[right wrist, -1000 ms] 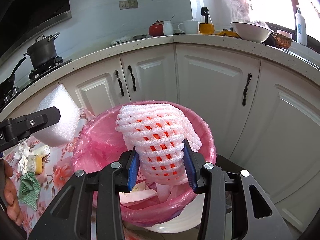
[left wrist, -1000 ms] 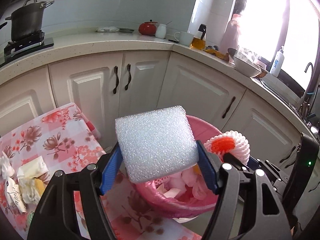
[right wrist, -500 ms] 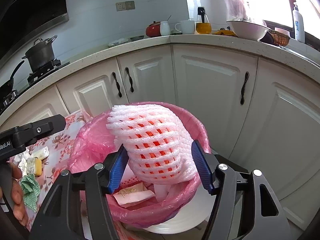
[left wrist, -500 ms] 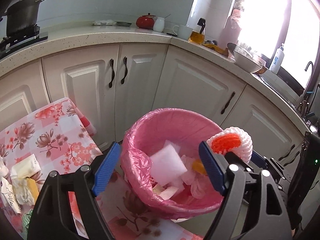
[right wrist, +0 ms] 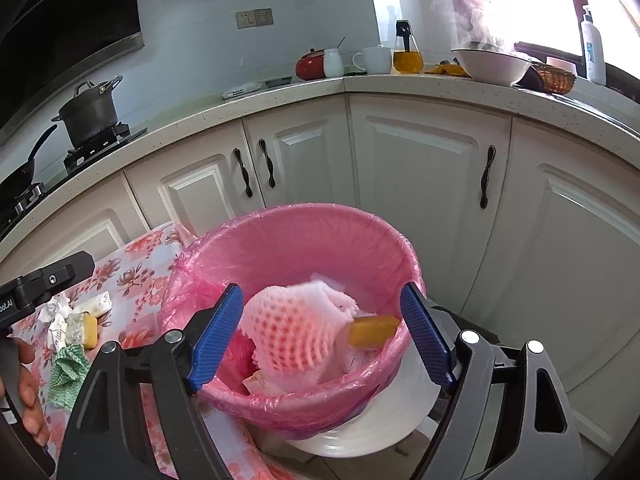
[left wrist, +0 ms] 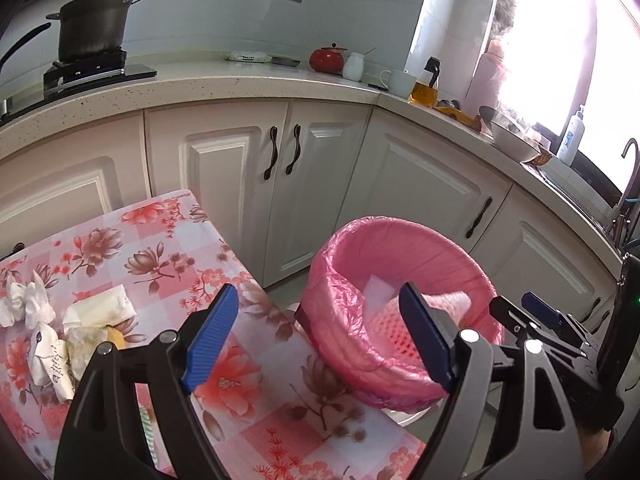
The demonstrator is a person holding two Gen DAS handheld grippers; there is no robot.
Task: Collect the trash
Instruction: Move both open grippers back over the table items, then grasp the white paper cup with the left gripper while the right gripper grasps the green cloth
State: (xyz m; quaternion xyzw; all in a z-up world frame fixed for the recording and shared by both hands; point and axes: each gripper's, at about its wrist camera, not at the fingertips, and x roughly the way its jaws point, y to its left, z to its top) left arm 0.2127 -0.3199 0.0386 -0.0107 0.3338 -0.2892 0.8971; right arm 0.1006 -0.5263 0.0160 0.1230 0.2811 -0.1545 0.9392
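Both our left gripper (left wrist: 316,340) and right gripper (right wrist: 320,336) hang spread wide and empty, while the white foam fruit net (right wrist: 292,332) sits inside the pink-lined round bin (right wrist: 256,248). Crumpled white wrappers (left wrist: 44,332) remain on our floral tablecloth (left wrist: 160,248); we judge a careless sweep could knock them floorward.

Left gripper (left wrist: 320,336): blue-padded jaws spread wide, nothing between them.
Right gripper (right wrist: 322,336): jaws spread wide, gripping nothing.
Left hand (right wrist: 28,396): fingers wrapped around its gripper's handle.

White lettering ending in "oot.AI" stands on the black body of the left tongs (right wrist: 48,280); its start is cut off. Script on a crumpled white paper wrapper (left wrist: 50,364) on the floral tabletop is illegible.
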